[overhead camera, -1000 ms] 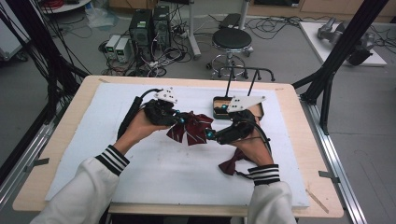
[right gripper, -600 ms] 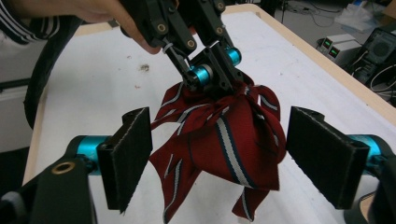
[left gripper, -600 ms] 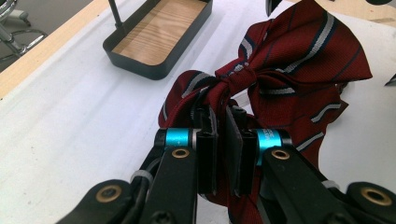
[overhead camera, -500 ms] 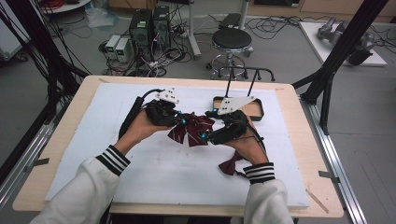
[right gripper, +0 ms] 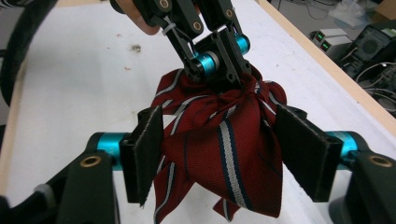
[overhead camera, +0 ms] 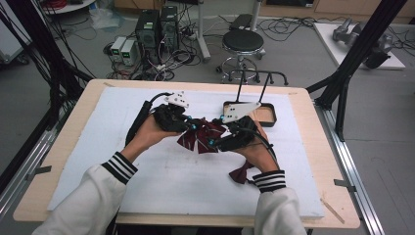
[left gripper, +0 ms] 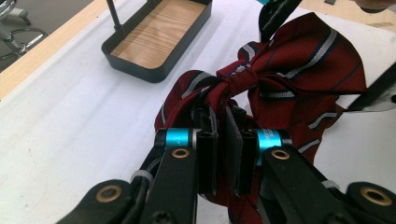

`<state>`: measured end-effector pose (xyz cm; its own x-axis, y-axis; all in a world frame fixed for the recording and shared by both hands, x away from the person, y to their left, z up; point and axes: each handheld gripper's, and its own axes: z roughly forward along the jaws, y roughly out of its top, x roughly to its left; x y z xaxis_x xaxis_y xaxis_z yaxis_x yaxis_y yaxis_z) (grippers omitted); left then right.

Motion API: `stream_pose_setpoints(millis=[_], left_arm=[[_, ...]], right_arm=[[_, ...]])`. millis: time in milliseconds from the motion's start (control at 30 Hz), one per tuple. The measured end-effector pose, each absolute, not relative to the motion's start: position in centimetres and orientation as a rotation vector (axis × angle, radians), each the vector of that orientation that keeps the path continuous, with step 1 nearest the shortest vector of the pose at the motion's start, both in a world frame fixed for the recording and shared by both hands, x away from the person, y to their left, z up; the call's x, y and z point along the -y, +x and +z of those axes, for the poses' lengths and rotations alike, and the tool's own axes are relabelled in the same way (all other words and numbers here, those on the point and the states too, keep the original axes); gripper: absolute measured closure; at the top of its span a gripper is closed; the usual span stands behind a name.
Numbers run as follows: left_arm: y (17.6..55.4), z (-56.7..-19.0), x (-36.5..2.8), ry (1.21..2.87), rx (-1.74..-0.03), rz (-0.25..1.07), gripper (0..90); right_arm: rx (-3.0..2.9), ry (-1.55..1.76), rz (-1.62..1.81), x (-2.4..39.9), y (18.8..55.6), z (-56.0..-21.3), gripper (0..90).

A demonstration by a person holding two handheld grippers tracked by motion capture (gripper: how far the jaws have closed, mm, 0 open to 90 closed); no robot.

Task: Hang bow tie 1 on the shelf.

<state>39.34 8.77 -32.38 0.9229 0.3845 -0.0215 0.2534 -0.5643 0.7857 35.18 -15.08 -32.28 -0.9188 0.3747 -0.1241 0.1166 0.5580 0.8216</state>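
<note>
A dark red bow tie (overhead camera: 201, 138) with grey and navy stripes hangs just above the white table cover (overhead camera: 161, 181). My left gripper (overhead camera: 191, 128) is shut on the fabric right beside its knot (left gripper: 236, 79); the pads (left gripper: 208, 151) pinch the cloth. My right gripper (right gripper: 224, 154) faces the left gripper (right gripper: 219, 56) from the other side. Its jaws have just been closing and straddle one wing of the bow tie (right gripper: 233, 121). The pads (right gripper: 149, 154) stand close at each side, with no squeeze on the cloth that I can see.
A second dark red cloth piece (overhead camera: 242, 172) lies on the cover under the right wrist. A black tray with a wooden bottom (left gripper: 140, 70) sits at the back right, under a black wire stand (overhead camera: 254, 76). Bare wooden table edges (overhead camera: 313, 127) frame the cover.
The right gripper's jaws have drawn in around the bow tie's wing and the right hand has shifted slightly toward the left gripper. The left hand has stayed put.
</note>
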Motion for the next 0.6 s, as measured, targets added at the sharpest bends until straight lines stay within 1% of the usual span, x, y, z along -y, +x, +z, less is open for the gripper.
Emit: stream_pose_setpoints(millis=[100, 133, 167, 267, 300, 400, 533, 600], left_arm=[[39.36, -32.31, -8.87, 2.197, -0.448, 0.188, 83.0], [39.36, -32.31, -8.89, 2.195, -0.448, 0.185, 83.0], [39.33, -32.3, -8.92, 2.192, -0.448, 0.18, 82.9], [39.27, -32.19, -9.03, 2.184, -0.441, 0.174, 83.0], [39.28, -32.17, -9.07, 2.183, -0.439, 0.17, 83.0], [39.28, -32.17, -9.16, 2.178, -0.436, 0.163, 83.0], [39.28, -32.15, -9.24, 2.165, -0.432, 0.148, 83.0], [39.25, -32.17, -9.26, 2.161, -0.43, 0.141, 83.0]], right_arm=[[-2.509, 0.413, 1.274, 15.08, 35.11, -32.26, 42.1], [-2.509, 0.413, 1.274, 15.08, 35.11, -32.26, 42.1], [-2.497, 0.41, 1.263, 15.12, 35.16, -32.25, 46.1], [-2.482, 0.415, 1.249, 15.17, 35.22, -32.23, 52.1], [-2.482, 0.415, 1.249, 15.17, 35.22, -32.23, 52.1], [-2.489, 0.428, 1.229, 15.22, 35.32, -32.31, 59.3], [-2.485, 0.443, 1.23, 15.31, 35.41, -32.29, 64.4], [-2.494, 0.439, 1.228, 15.36, 35.46, -32.3, 68.6]])
